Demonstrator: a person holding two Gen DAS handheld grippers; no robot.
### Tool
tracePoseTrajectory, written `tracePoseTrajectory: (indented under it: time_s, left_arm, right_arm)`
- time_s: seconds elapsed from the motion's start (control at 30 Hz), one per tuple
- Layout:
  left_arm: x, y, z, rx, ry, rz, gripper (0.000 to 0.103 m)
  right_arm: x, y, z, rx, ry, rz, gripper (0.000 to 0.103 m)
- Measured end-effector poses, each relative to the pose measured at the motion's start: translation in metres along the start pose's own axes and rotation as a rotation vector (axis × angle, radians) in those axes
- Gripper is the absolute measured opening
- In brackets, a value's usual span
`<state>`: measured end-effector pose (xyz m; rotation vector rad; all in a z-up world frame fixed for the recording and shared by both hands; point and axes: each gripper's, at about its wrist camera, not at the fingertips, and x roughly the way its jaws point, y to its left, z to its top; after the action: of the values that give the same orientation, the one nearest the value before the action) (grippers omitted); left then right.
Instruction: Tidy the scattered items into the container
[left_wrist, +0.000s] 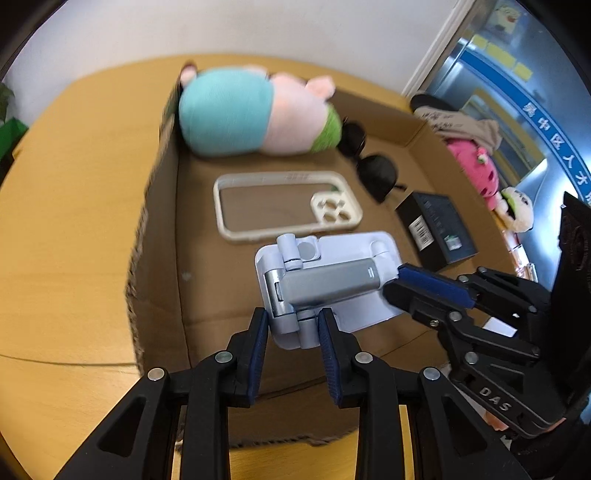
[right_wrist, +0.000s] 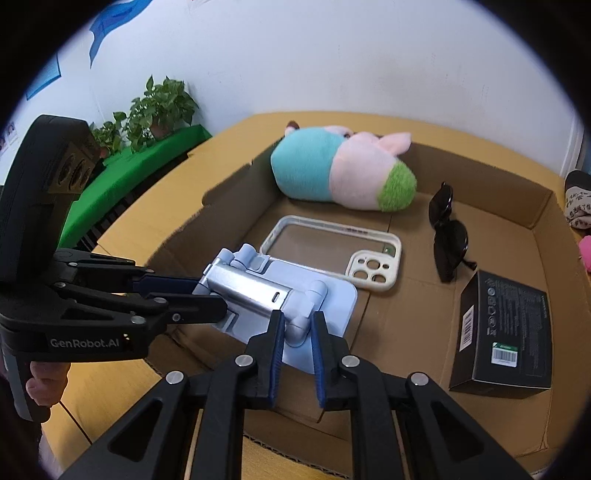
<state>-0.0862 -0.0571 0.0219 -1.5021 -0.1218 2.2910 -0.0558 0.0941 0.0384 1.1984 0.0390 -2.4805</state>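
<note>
The pale-blue folding phone stand (right_wrist: 280, 295) hangs over the cardboard box (right_wrist: 546, 221), gripped at opposite ends by 2 tools: the left hand-held gripper (left_wrist: 291, 325) and right hand-held gripper (right_wrist: 298, 325) both clamp it. Inside the box lie a phone case (right_wrist: 332, 251), sunglasses (right_wrist: 448, 236), a plush toy (right_wrist: 343, 170) and a black carton (right_wrist: 506, 332).

The left tongs (left_wrist: 291, 321) hide one end of the phone stand (left_wrist: 325, 284). The black box (right_wrist: 506, 332) has tiny words, too small to read. A hand (right_wrist: 44, 380) perhaps shows partly, cut off.
</note>
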Motion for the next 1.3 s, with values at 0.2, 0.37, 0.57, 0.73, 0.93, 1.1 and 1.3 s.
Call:
tracePoseTrajectory:
  time_s: [0.2,0.37,0.57,0.73,0.93,1.1,1.3]
  left_arm:
    - [0.023,0.000,-0.003,-0.012,0.085,0.049,0.021]
    - [0.024,-0.003,-0.003,-0.020,0.091,0.015,0.019]
    - [-0.002,0.001,-0.011,-0.034,-0.004,0.063,0.016]
    - [-0.063,-0.019,-0.036,-0.008,-0.285,0.165,0.071]
    - [-0.083,-0.058,-0.076,0.025,-0.564,0.264,0.100]
    - [-0.048,-0.070,-0.086,0.015,-0.586,0.329,0.100]
    - [-0.016,-0.079,-0.087,0.013,-0.607,0.384,0.103]
  right_arm:
    - [0.016,0.008,-0.002,-0.011,0.083,0.004,0.000]
    - [0.023,0.011,-0.007,-0.006,0.109,0.005,0.001]
    - [-0.012,-0.006,-0.010,0.054,0.006,-0.003,0.006]
    - [-0.076,-0.028,-0.027,0.103,-0.194,-0.061,0.069]
    - [-0.102,-0.063,-0.072,0.124,-0.278,-0.184,0.078]
    - [-0.096,-0.096,-0.095,0.152,-0.303,-0.285,0.078]
    - [-0.083,-0.110,-0.100,0.123,-0.349,-0.316,0.079]
